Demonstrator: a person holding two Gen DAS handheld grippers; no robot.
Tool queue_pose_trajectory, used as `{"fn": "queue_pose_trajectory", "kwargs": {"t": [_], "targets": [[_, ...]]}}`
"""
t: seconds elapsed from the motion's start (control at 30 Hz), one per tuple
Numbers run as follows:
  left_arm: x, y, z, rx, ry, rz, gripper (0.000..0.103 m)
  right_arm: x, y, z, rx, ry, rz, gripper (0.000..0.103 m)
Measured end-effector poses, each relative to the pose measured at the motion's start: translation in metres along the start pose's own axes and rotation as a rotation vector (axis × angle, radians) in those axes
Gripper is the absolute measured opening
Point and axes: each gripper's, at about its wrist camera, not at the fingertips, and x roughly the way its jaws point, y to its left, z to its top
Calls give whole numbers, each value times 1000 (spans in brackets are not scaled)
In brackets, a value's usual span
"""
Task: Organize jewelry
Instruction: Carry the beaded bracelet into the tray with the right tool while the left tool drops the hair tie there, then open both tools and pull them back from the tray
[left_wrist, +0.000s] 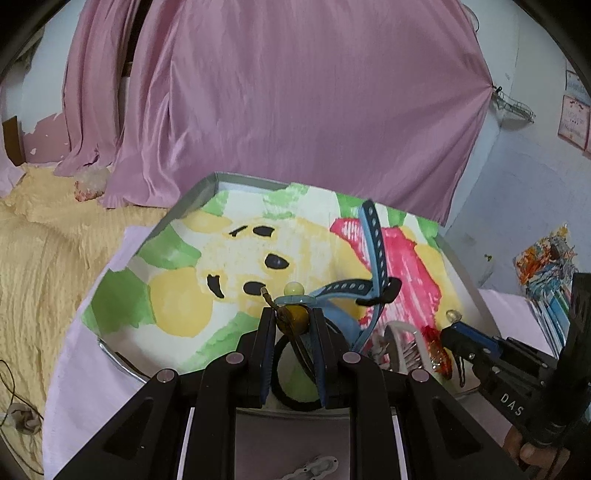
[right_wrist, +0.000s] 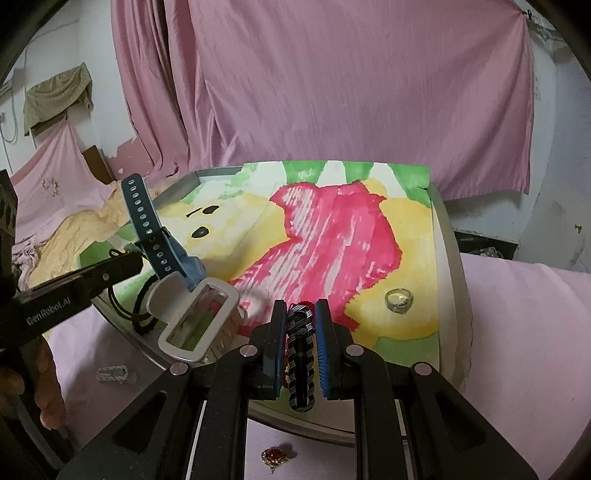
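Clearly left gripper (left_wrist: 293, 317) jaws clamp a half-hidden amber bead (left_wrist: 293, 319); right gripper (right_wrist: 301, 314) jaws pinch a striped clip (right_wrist: 301, 354).

Your work surface is a bed under a pink sheet (right_wrist: 517, 314). On it sits a metal tray (left_wrist: 199, 192) lined with a painted paper (right_wrist: 332, 221). In front of the tray, directly on the sheet, you have a red-stone ring (right_wrist: 275, 456) and a small silver piece (right_wrist: 116, 373). To the left, a yellow blanket (left_wrist: 44, 251) covers the bed.
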Motion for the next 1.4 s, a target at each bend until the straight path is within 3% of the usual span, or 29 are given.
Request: {"fn": "queue_pose_trajectory", "kwargs": {"t": [0.73,0.8,0.9,1.07,1.2,1.33,1.4], "targets": [[11,2,-3,5,37,25,20,12,-7,2,44,29,-16,16],[8,3,-3,-1,26,21,31,10,-7,1,46,19,-17,22],[1,4,-2,-11,-8,10,48,5,-9,0,54,-6,-25,42],[-15,2,-4,-6,-67,1,54,-11,-11,0,71,-74,-45,45],[-32,1,-8,-7,-127,-8,73,-33,-14,-2,99,-164,-62,67],[-48,1,-11,-6,-182,-15,83,-55,-18,-7,129,-253,-55,76],[-55,0,-12,1,-205,-14,95,-63,-18,-8,132,-285,-50,83]]}}
